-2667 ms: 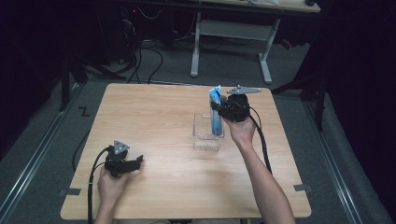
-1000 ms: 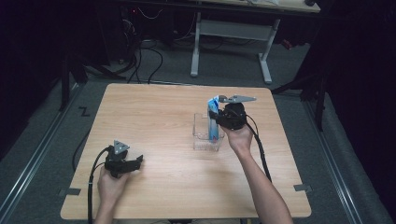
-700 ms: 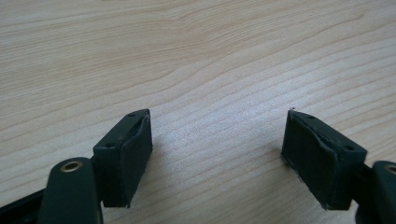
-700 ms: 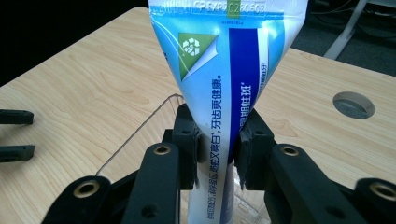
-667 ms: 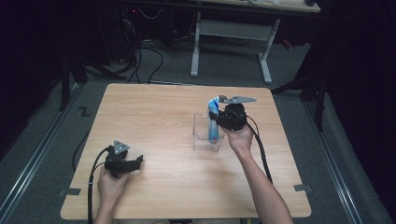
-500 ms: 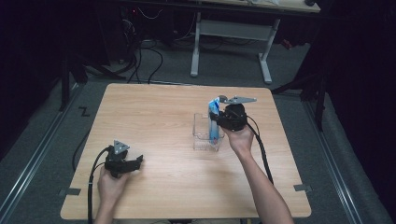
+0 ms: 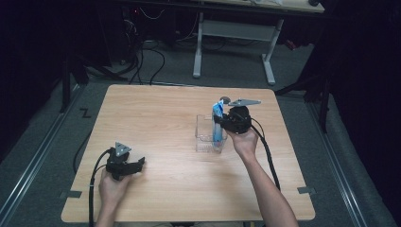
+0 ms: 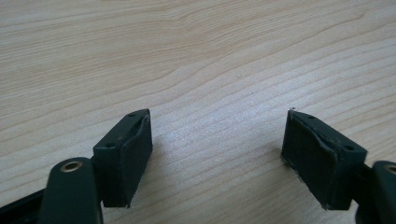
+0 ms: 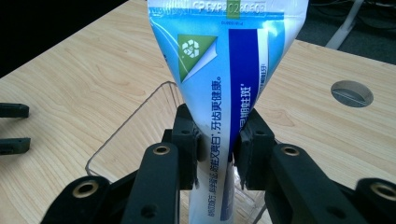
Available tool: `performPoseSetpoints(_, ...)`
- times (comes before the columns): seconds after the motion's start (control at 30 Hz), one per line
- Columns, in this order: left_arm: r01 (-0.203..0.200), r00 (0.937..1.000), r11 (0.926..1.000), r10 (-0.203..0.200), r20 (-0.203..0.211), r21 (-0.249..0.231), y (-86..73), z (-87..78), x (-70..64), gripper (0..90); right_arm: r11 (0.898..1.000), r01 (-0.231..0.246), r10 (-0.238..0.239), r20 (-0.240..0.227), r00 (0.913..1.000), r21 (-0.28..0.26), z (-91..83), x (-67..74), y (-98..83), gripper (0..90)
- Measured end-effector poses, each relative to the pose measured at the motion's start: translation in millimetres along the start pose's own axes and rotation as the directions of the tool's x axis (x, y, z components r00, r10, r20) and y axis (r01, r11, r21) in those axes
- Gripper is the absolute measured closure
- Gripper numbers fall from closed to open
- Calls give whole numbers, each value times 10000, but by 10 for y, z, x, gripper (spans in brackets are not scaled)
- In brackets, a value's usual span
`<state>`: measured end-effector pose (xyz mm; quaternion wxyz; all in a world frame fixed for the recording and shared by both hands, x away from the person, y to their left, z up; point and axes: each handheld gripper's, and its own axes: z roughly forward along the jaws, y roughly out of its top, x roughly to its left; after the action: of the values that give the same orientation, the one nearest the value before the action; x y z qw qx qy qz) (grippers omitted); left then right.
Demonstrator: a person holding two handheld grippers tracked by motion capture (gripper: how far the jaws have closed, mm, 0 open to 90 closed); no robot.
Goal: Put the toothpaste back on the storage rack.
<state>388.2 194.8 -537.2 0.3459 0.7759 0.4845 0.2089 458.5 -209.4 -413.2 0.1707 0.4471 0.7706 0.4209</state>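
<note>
Right hand-held gripper is clamped on a blue-and-white toothpaste tube, pads pressing its sides. Tube stands about upright, crimped end up, lower end down inside a clear plastic box sitting right of centre on the wooden table. Whether the tube's cap touches the box floor can't be told. Left hand-held gripper has jaws apart, nothing between them, resting low over bare table near the front left corner, well apart from the box.
</note>
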Motion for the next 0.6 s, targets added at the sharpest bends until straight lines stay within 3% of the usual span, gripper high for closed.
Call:
performPoseSetpoints(0.33,-4,10000,10000,4,-2,4,0,0,0,245,9998,-159,159,-5,9999,-102,-34,-51,-27,716)
performPoseSetpoints(0.6,-3,10000,10000,3,-6,6,0,0,0,245,9979,-583,586,85,9982,-279,-103,-138,-104,706)
